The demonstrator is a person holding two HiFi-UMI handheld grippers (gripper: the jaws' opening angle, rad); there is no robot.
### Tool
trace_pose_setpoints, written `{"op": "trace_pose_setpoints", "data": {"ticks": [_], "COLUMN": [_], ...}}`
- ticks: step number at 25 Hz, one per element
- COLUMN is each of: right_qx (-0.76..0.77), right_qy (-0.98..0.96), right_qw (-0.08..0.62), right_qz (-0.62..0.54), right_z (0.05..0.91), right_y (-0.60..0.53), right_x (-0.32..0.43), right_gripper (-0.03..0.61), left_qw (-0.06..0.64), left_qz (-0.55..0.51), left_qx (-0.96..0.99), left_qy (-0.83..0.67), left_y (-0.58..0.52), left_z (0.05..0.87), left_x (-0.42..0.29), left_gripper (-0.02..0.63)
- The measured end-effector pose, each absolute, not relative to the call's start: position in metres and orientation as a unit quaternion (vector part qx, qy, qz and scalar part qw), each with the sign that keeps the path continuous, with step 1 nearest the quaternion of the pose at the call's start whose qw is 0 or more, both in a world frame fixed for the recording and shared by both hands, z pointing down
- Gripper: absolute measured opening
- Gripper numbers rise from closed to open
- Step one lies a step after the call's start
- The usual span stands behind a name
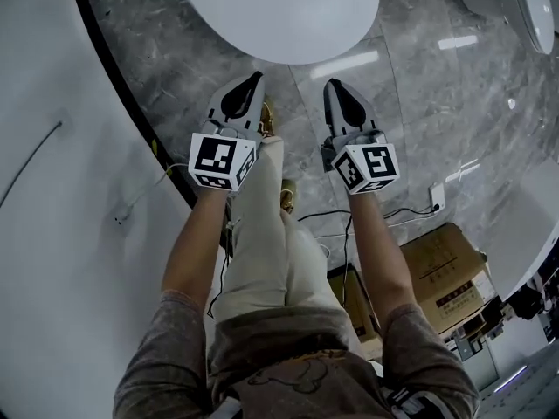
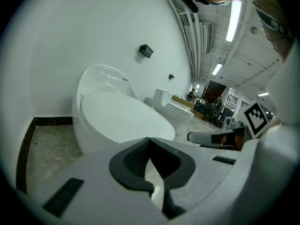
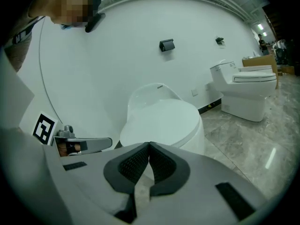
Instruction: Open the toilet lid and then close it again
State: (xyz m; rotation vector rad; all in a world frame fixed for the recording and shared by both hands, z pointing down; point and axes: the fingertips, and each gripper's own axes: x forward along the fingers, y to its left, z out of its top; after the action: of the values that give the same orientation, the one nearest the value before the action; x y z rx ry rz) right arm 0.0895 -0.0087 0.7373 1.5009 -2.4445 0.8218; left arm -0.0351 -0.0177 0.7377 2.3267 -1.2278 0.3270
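Observation:
A white oval toilet lid [image 1: 279, 11] lies flat and closed on its bowl at the top of the head view; it also shows as the toilet lid [image 2: 119, 118] and the toilet lid [image 3: 161, 118] in the gripper views. My left gripper [image 1: 255, 78] hangs shut and empty a short way in front of the lid's rim, as the left gripper [image 2: 149, 139] view confirms. Beside it my right gripper [image 1: 331, 84] is shut too, holding nothing, with the right gripper [image 3: 149, 146] tips meeting. Neither touches the toilet.
A second white toilet [image 3: 246, 90] stands to the right on the grey marble floor [image 1: 419, 103]. A white wall [image 1: 61, 234] with a black skirting strip [image 1: 131, 112] runs along the left. Cardboard boxes [image 1: 445, 273] and cables [image 1: 384, 216] lie behind me.

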Motion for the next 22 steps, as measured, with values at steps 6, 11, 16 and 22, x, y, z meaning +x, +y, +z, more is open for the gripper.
{"op": "trace_pose_setpoints", "data": {"ticks": [6, 11, 16, 22], "right_qx": [0.492, 0.489, 0.488, 0.486], "right_qy": [-0.818, -0.820, -0.818, -0.821], "right_qw": [0.091, 0.090, 0.102, 0.090], "right_qz": [0.285, 0.282, 0.287, 0.284], "right_z": [0.783, 0.789, 0.789, 0.772], "right_y": [-0.022, -0.031, -0.034, -0.038], "right_x": [0.081, 0.077, 0.080, 0.080], "right_gripper": [0.026, 0.026, 0.026, 0.026], "left_qw": [0.248, 0.242, 0.255, 0.268], "left_qz": [0.137, 0.137, 0.137, 0.142], "left_qx": [0.851, 0.854, 0.850, 0.847], "left_qy": [-0.443, -0.440, -0.441, -0.437], "left_y": [-0.028, -0.033, -0.034, -0.035], "left_z": [0.790, 0.799, 0.795, 0.788], "left_x": [-0.030, -0.029, -0.028, -0.028], "left_gripper": [0.008, 0.009, 0.009, 0.008]}}
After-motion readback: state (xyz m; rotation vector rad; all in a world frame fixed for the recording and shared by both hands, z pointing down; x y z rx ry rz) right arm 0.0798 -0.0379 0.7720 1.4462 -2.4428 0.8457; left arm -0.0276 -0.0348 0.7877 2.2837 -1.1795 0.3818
